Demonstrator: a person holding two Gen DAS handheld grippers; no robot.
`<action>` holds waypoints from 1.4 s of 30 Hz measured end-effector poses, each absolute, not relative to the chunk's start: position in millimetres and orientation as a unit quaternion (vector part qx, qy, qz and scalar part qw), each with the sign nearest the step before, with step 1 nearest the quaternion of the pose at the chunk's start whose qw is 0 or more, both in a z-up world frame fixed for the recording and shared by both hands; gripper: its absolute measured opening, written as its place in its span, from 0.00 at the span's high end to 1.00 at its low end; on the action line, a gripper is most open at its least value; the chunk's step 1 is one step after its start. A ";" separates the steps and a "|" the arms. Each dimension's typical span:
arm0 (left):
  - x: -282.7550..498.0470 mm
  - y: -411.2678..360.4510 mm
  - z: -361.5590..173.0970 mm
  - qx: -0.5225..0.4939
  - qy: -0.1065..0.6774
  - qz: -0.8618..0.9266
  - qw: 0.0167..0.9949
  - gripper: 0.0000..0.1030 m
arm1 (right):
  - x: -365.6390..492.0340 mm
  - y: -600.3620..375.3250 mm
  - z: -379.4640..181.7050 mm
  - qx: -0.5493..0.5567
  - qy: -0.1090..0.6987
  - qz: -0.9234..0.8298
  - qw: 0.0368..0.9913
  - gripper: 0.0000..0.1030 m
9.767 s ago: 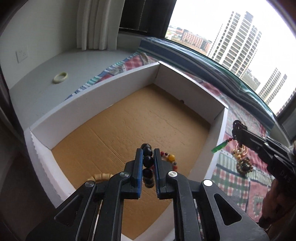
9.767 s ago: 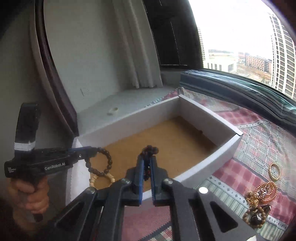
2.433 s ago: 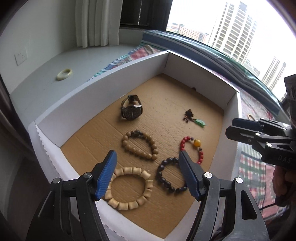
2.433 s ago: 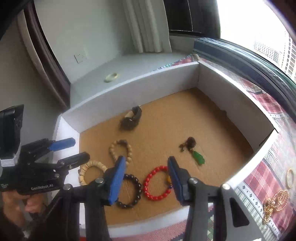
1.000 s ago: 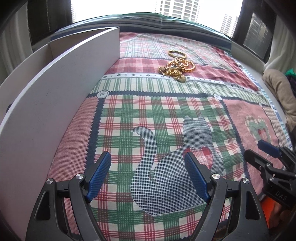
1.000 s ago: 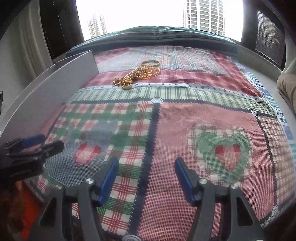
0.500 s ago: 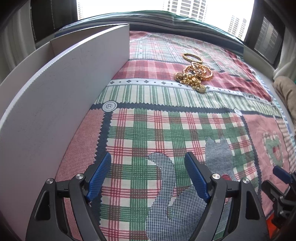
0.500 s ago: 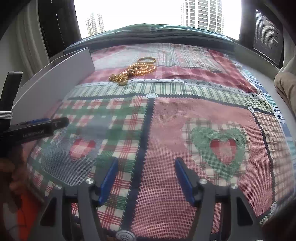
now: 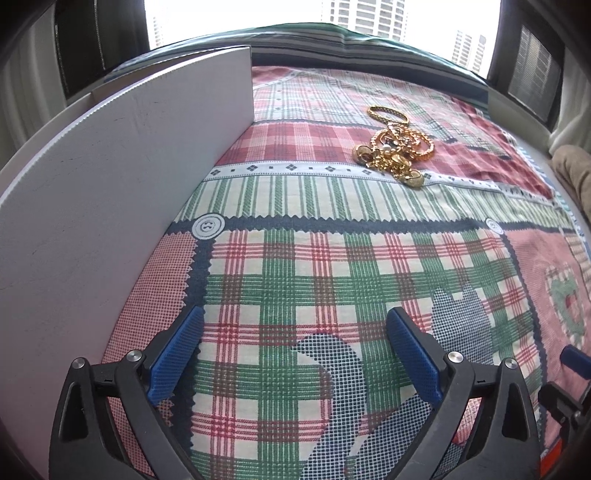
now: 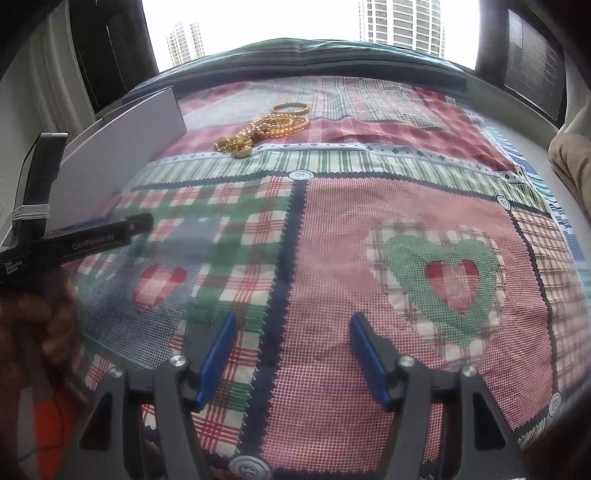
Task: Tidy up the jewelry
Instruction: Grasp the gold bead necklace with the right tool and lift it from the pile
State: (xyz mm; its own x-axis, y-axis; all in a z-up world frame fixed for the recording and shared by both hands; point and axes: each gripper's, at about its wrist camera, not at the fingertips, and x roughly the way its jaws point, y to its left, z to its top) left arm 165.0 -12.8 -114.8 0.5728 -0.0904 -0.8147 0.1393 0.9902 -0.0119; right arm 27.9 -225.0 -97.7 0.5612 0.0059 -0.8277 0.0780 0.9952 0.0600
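**Both tongs hang wide open over the patchwork blanket**

A short while ago both cameras looked down into the white box, where a watch and bead bracelets lay on its brown floor. Now they look away from the inside of the box, and only its outer wall shows. In the last second the left tongs (image 9: 293,354) have come nearer to the gold jewelry, which looks bigger than before. From the left camera, much less of the right tongs shows at the lower right edge.

The left tongs are wide open and hold nothing. The right tongs (image 10: 291,360) are wide open too, with nothing between the blue pads (image 10: 218,356). In the right camera the left tongs show from the side, held by a hand (image 10: 40,321) at the left edge.

The gold jewelry (image 9: 397,151) lies in a tangled pile on the blanket (image 9: 332,266), well ahead of both tongs. A gold bangle (image 10: 290,107) lies at the far end of the pile, touching it or just beside it. The pile is near the far corner of the box (image 9: 122,177), but apart from it.

The blanket has red and green checks, a grey cat shape, hearts and printed buttons. The box stands on the left side. Behind is a big window with tall buildings (image 10: 400,20) outside, and dark frames at both sides.
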 end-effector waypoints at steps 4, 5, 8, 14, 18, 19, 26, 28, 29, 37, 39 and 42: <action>170.6 -15.0 -114.4 0.032 0.464 -0.065 0.883 0.00 | 29.9 -223.5 -100.5 0.043 0.473 -0.021 0.880 0.37; 172.6 -14.6 -114.5 0.033 0.464 -0.066 0.883 0.00 | 31.4 -223.3 -100.6 0.042 0.474 -0.018 0.879 0.37; 173.5 -13.8 -115.1 0.031 0.459 -0.071 0.885 0.00 | 42.8 -225.3 -94.0 0.036 0.476 0.003 0.879 0.37; 172.0 -13.3 -114.8 0.030 0.456 -0.071 0.887 0.00 | 121.5 -259.5 -53.2 0.034 0.463 0.033 0.885 0.37; 172.0 -13.1 -114.4 0.030 0.456 -0.071 0.887 0.00 | 204.0 -265.0 -42.3 0.025 0.479 0.053 0.876 0.37; 172.1 -13.1 -114.4 0.030 0.456 -0.071 0.887 0.00 | 225.4 -261.0 -43.9 0.033 0.488 0.071 0.869 0.37; 172.3 -13.2 -114.6 0.030 0.456 -0.071 0.887 0.00 | 326.0 -198.7 -81.8 0.007 0.547 0.106 0.830 0.52; 172.4 -13.1 -114.6 0.029 0.455 -0.071 0.887 0.00 | 337.9 -182.8 -94.0 -0.044 0.557 0.080 0.825 0.68; 172.3 -13.3 -114.6 0.029 0.455 -0.071 0.887 0.00 | 340.5 -180.5 -94.1 -0.068 0.551 0.059 0.830 0.86; 171.9 -13.3 -114.2 0.029 0.455 -0.071 0.887 0.00 | 312.4 -219.5 -25.0 0.016 0.485 0.069 0.871 0.92; 171.8 -13.3 -114.1 0.029 0.455 -0.071 0.887 0.00 | 294.1 -227.3 -5.0 0.019 0.472 0.082 0.877 0.92; 171.7 -13.1 -114.1 0.029 0.455 -0.072 0.887 0.00 | 259.2 -240.0 18.1 0.036 0.466 0.108 0.878 0.92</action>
